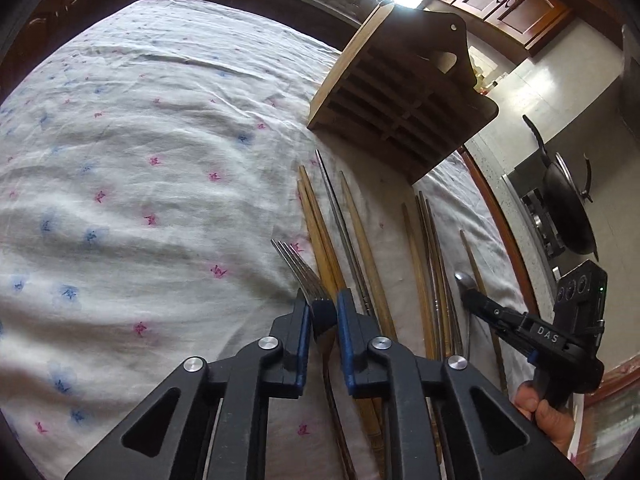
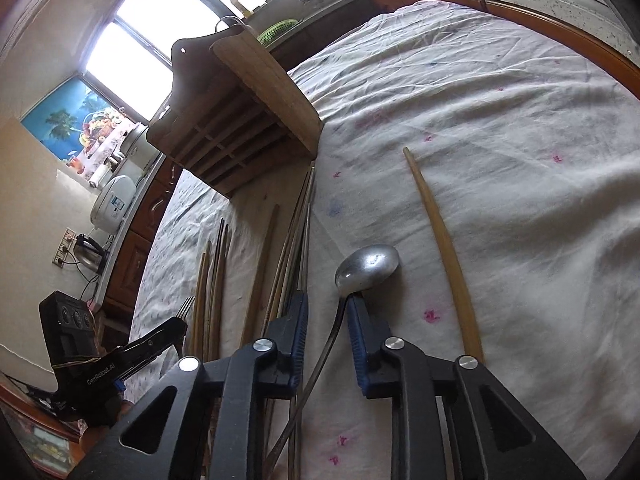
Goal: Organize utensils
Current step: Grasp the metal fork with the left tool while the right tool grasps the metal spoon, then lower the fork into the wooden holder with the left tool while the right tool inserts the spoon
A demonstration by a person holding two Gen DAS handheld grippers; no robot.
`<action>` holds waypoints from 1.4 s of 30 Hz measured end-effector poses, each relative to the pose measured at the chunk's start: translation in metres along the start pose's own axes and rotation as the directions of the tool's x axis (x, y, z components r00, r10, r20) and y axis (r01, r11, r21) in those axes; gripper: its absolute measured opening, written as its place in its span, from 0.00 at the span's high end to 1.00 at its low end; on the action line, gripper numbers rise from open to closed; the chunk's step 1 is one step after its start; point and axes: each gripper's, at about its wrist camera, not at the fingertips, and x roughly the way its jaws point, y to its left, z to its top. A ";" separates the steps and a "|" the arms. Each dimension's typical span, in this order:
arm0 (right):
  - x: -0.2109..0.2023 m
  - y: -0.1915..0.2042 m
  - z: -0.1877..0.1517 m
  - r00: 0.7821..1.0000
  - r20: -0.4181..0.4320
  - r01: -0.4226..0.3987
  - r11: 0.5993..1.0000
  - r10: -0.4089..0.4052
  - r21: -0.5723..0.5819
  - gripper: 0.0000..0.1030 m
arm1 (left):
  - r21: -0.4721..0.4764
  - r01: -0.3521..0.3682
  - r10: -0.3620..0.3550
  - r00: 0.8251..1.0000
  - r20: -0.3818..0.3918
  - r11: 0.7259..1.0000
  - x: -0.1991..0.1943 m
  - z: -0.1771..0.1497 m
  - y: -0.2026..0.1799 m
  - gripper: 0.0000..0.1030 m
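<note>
1. Barely begun, by the look of it — wooden holder (image 1: 400, 92) standing on the cloth-covered desk (image 1: 140, 140), its slots showing nothing inside, every utensil lying flat in front of it.
2. Left tongs (image 1: 323, 312) drawn narrow around the fork (image 1: 298, 266) just behind its tines; fork resting on the cloth among the chopsticks.
3. Right tongs (image 2: 327, 312) likewise narrow, straddling the neck of the spoon (image 2: 368, 266) just below the bowl; hard to say whether the pads actually press the thin stem.
4. Left to do, judging from this: lifting both pieces, slotting them, then clearing the chopsticks.
5. Count — one fork, one spoon, one holder.
6. Chopsticks: roughly nine or ten, a mix of wooden (image 1: 320, 232) and metal (image 1: 344, 236); bundled ones overlap, so no exact figure. One wooden stick (image 2: 440, 248) lying apart, right of the spoon.
</note>
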 end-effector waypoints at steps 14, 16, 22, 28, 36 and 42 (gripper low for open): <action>-0.039 0.039 0.001 0.993 0.109 -0.021 0.989 0.037 -0.144 0.98 | 0.061 0.071 -0.078 0.989 0.126 0.996 -0.061 -0.010 -0.023 0.99; -0.051 0.045 0.003 0.989 0.144 -0.020 0.986 0.044 -0.163 0.98 | 0.074 0.082 -0.093 0.984 0.154 0.994 -0.075 -0.010 -0.028 0.99; -0.084 0.065 0.011 0.966 0.253 0.004 0.974 0.055 -0.228 0.98 | 0.112 0.102 -0.126 0.965 0.230 0.988 -0.111 -0.011 -0.036 0.99; -0.096 0.079 0.020 0.948 0.313 0.028 0.963 0.060 -0.269 0.98 | 0.135 0.098 -0.132 0.953 0.273 0.986 -0.129 -0.010 -0.040 0.99; -0.098 0.089 0.039 0.934 0.351 0.039 0.956 0.069 -0.291 0.98 | 0.149 0.105 -0.145 0.947 0.288 0.983 -0.134 0.013 -0.050 0.99; -0.103 0.104 0.067 0.909 0.409 0.064 0.945 0.077 -0.321 0.98 | 0.200 0.085 -0.148 0.933 0.329 0.976 -0.136 0.053 -0.068 0.99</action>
